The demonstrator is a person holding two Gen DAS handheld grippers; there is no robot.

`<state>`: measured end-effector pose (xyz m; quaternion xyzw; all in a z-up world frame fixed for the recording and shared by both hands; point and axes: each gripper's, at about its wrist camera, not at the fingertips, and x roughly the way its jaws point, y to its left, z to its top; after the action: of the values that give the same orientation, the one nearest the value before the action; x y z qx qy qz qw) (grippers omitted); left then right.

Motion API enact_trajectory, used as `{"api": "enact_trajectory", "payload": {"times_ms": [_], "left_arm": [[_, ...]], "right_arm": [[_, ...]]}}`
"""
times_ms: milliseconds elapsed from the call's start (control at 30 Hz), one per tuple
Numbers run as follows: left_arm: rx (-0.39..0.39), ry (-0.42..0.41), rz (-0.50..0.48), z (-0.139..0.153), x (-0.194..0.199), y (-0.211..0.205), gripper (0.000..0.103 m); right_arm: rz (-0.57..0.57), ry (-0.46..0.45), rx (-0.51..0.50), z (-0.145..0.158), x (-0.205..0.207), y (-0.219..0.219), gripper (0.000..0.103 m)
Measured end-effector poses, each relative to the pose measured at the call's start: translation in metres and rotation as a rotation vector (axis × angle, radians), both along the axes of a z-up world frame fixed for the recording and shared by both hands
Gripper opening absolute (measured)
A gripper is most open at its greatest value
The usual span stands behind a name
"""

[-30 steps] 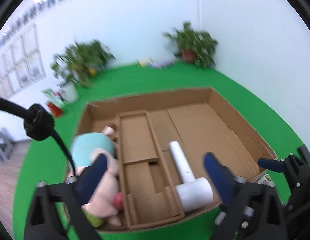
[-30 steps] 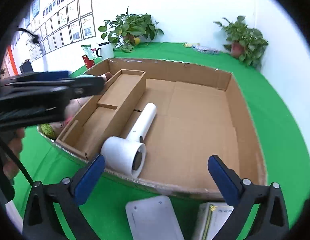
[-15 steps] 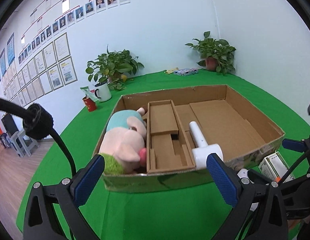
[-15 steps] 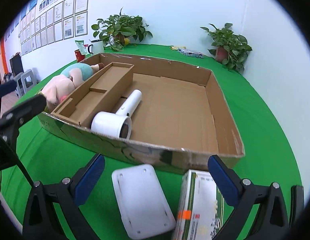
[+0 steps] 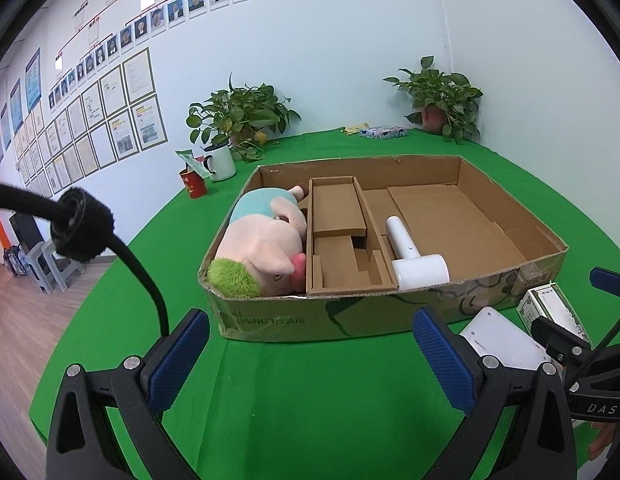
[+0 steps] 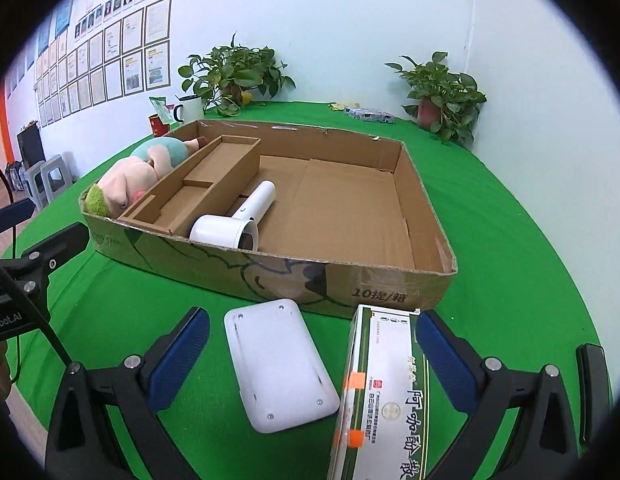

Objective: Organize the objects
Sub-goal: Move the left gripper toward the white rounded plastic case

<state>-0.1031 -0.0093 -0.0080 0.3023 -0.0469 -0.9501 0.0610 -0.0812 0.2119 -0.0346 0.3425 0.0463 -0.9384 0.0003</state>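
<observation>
Both jaws stood spread and empty: left gripper (image 5: pixel 310 364) low in frame before the open brown cardboard box (image 5: pixel 350 320); right gripper (image 6: pixel 312 360) over the flat white plastic plate (image 6: pixel 279 364) and green-and-white carton (image 6: pixel 384 392) on the green desk (image 6: pixel 530 240), lower centre.

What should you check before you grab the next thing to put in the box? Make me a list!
1. Right gripper open and empty: ok.
2. Left gripper open and empty: ok.
3. White flat device lies between the right gripper's fingers, flat on the green cloth: ok.
4. Green medicine box sits right beside the device, by one finger; it may get bumped: not ok.
5. Free room in the cardboard box, right of the white hair dryer: ok.
6. Plush toy settled in its own compartment: ok.
</observation>
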Motion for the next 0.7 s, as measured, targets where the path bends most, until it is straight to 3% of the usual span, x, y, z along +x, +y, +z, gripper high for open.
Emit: {"api": "enact_trajectory", "payload": {"times_ms": [233,533,700], "left_arm": [[0.010,-0.009,0.004,0.001,0.003,-0.002,0.103],[0.077,-0.044,-0.041,-0.005,0.007,-0.008,0.102],[0.172,-0.098,-0.112,-0.016,0.007,-0.014,0.102]], "right_arm": [[-0.002,0.076,0.020,0.012,0.016,-0.001,0.102],[0.052,0.069,-0.022,0.007,0.021,0.003,0.102],[0.241,0.070,-0.076,-0.002,0.033,-0.004,0.102]]}}
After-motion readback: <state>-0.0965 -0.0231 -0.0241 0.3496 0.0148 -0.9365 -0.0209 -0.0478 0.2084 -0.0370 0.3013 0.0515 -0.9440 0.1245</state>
